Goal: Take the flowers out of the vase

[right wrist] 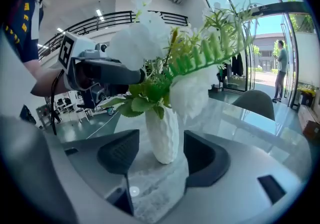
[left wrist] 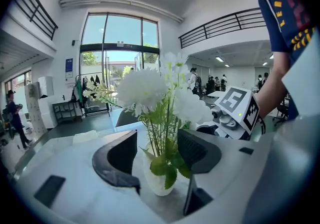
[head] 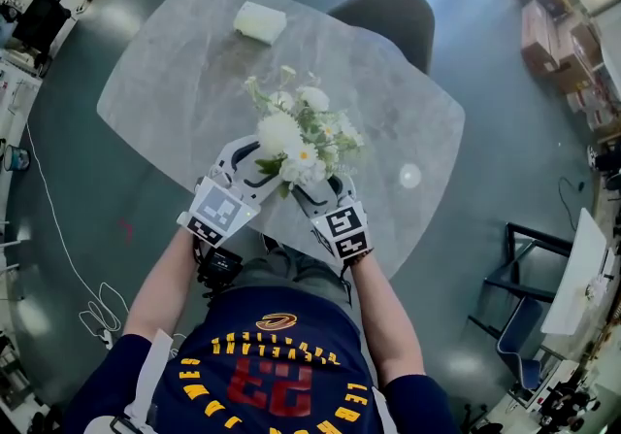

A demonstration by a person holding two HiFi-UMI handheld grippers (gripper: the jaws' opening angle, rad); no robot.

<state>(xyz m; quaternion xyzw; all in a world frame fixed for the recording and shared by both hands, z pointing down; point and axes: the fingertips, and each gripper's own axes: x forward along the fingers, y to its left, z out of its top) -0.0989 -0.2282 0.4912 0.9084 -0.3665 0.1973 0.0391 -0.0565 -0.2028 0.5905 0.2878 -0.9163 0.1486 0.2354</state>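
A bunch of white flowers (head: 301, 136) with green leaves stands in a white ribbed vase (right wrist: 164, 135) near the front edge of the grey marble table (head: 165, 102). In the head view the blooms hide the vase. My left gripper (head: 247, 155) comes at it from the left, open, with the vase (left wrist: 156, 180) and green stems between its jaws, pads clear of them. The right gripper (head: 325, 191) comes from the right, also open. Its jaws (right wrist: 162, 158) stand either side of the vase's lower part without touching. Each gripper shows in the other's view, beyond the flowers (left wrist: 150, 87).
A pale rectangular block (head: 260, 21) lies at the table's far side. A dark chair (head: 388, 19) stands behind the table. A small bright spot (head: 410, 175) shows on the tabletop to the right. White cable (head: 92, 311) lies on the floor at left.
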